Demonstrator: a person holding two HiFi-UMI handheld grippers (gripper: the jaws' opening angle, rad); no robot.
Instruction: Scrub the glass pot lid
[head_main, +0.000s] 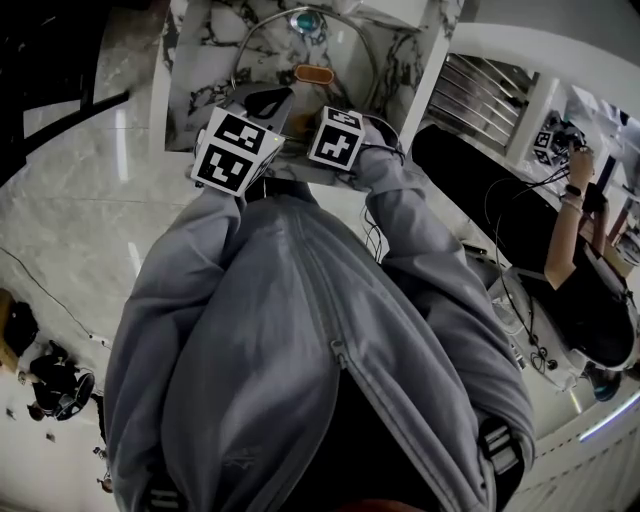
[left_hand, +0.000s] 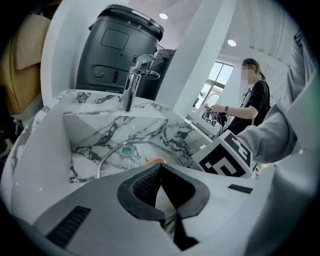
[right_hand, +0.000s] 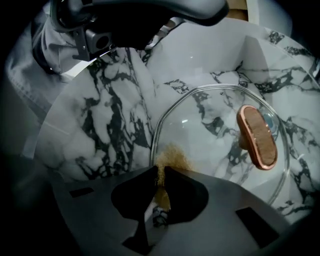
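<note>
Glass pot lid (right_hand: 210, 130) in marble sink (right_hand: 110, 125)
Right tongs (right_hand: 161, 172) pinch a brown scourer (right_hand: 172, 159) against its rim; left tongs (left_hand: 160, 167) clamp its edge.

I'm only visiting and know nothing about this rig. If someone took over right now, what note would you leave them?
Left gripper: jaws together at the tips, nothing clearly held, over the near edge of the marble sink.
Right gripper: shut on a tan scrub pad.
Glass lid: lies in the sink, copper-coloured handle up. The pad sits at its near rim.
Done: the pad is gripped and at the lid. No suds show, so how much is scrubbed cannot be told.
Left: scrub across the glass and round the rim.
</note>
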